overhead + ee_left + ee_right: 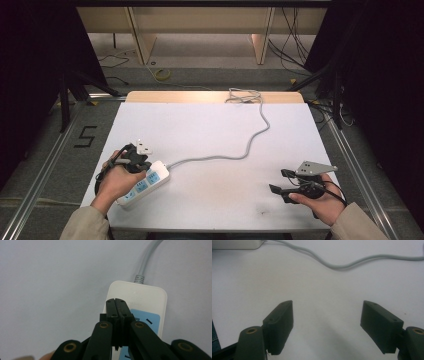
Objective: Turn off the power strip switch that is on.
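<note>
While left claw [117, 305] sits closed over power strip [147, 300], right claw [328, 327] wide apart

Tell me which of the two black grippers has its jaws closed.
The left gripper, over the white power strip; the right gripper has its jaws spread wide.

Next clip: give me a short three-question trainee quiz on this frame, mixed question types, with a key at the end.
1. True or false: the right gripper is shut on the grey cable.
2. Multiple choice: the left gripper is over which thing? A) the white power strip B) the bare table C) a loose plug
3. Fill in: the cable runs from the power strip toward the ___ edge of the table.

Key:
1. False; its fingers stand wide apart over bare table, the cable well beyond them.
2. A; its fingers are pressed together above the strip's blue socket face.
3. Far; it ends there in a bundle.
</note>
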`<state>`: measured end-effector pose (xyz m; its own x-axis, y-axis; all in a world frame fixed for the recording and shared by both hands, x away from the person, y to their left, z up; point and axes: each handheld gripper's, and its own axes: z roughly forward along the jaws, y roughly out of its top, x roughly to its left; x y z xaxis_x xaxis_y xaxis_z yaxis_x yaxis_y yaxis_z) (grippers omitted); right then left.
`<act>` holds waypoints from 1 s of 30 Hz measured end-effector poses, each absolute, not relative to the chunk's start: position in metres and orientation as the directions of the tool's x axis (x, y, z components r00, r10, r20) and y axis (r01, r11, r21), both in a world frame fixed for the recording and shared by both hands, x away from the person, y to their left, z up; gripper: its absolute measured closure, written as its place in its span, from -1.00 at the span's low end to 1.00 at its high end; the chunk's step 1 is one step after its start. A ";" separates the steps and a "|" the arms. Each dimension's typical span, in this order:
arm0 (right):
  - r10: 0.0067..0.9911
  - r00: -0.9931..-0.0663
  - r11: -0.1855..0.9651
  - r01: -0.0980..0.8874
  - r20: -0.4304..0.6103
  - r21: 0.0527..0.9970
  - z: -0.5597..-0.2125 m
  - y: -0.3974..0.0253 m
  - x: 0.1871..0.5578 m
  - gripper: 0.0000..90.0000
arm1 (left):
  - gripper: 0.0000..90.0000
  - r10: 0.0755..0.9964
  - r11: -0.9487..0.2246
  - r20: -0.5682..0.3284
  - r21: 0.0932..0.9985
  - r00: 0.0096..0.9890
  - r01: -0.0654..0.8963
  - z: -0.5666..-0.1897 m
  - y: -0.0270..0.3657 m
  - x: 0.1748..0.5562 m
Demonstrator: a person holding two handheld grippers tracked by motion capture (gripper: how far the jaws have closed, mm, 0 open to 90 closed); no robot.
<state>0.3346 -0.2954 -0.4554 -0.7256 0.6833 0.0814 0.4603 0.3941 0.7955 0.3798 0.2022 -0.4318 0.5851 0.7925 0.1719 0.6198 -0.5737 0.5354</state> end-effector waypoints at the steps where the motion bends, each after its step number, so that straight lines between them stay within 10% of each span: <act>1: 0.683 -0.725 0.394 0.461 0.082 0.795 -0.455 -0.295 0.335 -0.40 | 1.00 0.788 -0.584 0.179 0.523 0.590 0.621 -0.432 0.202 0.381; 30: 0.682 -0.727 0.396 0.460 0.082 0.794 -0.456 -0.295 0.335 -0.40 | 1.00 0.770 -0.620 0.196 0.458 0.607 0.637 -0.440 0.195 0.391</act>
